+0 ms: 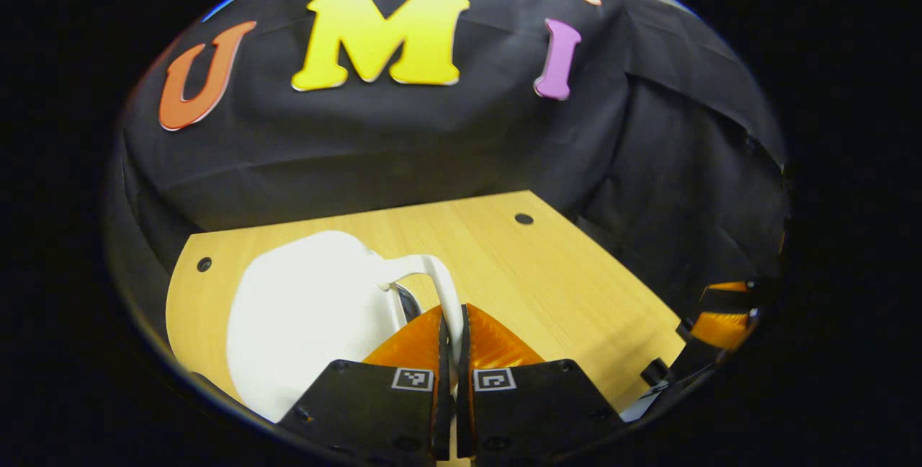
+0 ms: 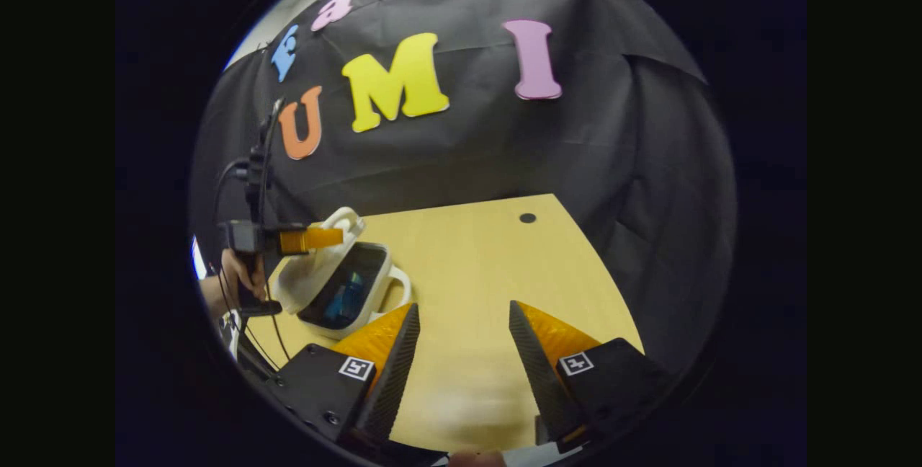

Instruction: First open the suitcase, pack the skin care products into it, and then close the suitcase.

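**Suitcase lid held up by left gripper; right gripper idle over table**

In the left gripper view I find the white suitcase (image 1: 302, 316) at lower left on the wooden table (image 1: 533, 272). My left gripper (image 1: 452, 334) has its fingers nearly together, pinching the lid's white handle (image 1: 441, 287).

In the right gripper view, the suitcase sits at centre left, lid (image 2: 317, 265) tilted up, dark interior (image 2: 346, 292) exposed. A hand (image 2: 241, 272) holds that gripper. At lower centre, my right gripper (image 2: 461, 326) has fingers spread wide, nothing between them.
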Motion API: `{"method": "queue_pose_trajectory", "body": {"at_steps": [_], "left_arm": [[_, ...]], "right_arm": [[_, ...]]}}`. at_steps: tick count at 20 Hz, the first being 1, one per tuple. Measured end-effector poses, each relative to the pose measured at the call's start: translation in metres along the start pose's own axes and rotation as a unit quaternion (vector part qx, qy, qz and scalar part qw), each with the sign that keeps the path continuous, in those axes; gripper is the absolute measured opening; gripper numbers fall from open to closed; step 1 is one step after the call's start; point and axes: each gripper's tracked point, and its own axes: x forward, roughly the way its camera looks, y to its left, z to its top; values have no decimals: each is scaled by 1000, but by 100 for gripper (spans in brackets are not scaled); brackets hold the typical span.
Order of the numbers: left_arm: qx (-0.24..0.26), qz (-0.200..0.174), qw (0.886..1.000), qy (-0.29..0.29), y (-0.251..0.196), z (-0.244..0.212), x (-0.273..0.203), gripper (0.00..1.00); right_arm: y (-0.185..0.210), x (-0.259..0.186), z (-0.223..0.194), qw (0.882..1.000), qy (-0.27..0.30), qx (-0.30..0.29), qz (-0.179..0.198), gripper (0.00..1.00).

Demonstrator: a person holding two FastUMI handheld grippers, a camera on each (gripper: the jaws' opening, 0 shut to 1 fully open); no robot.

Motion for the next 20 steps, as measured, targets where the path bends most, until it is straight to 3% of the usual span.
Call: {"method": "queue_pose_trajectory", "body": {"at_steps": [2, 4, 5, 6, 7, 8, 10, 11, 12, 13, 14, 15, 18, 20], "left_arm": [[9, 6, 999, 36, -3, -23, 24, 7], [4, 16, 998, 61, -5, -41, 45, 6], [0, 20, 997, 70, -12, -50, 49, 6], [-2, 25, 997, 75, -13, -55, 52, 7], [-2, 29, 997, 77, -15, -58, 53, 7], [-2, 35, 996, 77, -14, -58, 56, 8], [-12, 39, 996, 83, -21, -64, 59, 16], [-19, 43, 996, 80, -23, -63, 60, 26], [-30, 42, 996, 78, -26, -61, 60, 29], [-38, 49, 995, 77, -26, -61, 55, 50], [-42, 59, 995, 73, -26, -60, 51, 56], [-48, 67, 994, 66, -28, -58, 45, 69], [-57, 92, 994, 30, -23, -42, 24, 90], [-70, 106, 992, 9, -20, -32, 4, 95]], "right_arm": [[-21, -4, -4, 1000, 7, 7, -18, 70], [-36, -3, -8, 999, 17, 21, -32, 75], [-42, -3, -12, 999, 21, 26, -38, 70], [-44, -3, -15, 999, 21, 28, -40, 75], [-46, -2, -17, 999, 20, 28, -40, 70], [-47, -1, -17, 999, 20, 24, -38, 75], [-46, 1, -17, 999, 21, 15, -31, 70], [-44, 2, -16, 999, 21, 12, -26, 75], [-42, 4, -14, 1000, 20, 8, -21, 75], [-39, 7, -11, 1000, 18, 4, -16, 75], [-36, 8, -7, 1000, 16, -1, -9, 75], [-30, 10, -4, 1000, 13, -8, -2, 75], [-9, 18, 12, 999, -2, -39, 24, 75], [8, 21, 27, 998, -18, -54, 41, 75]]}}
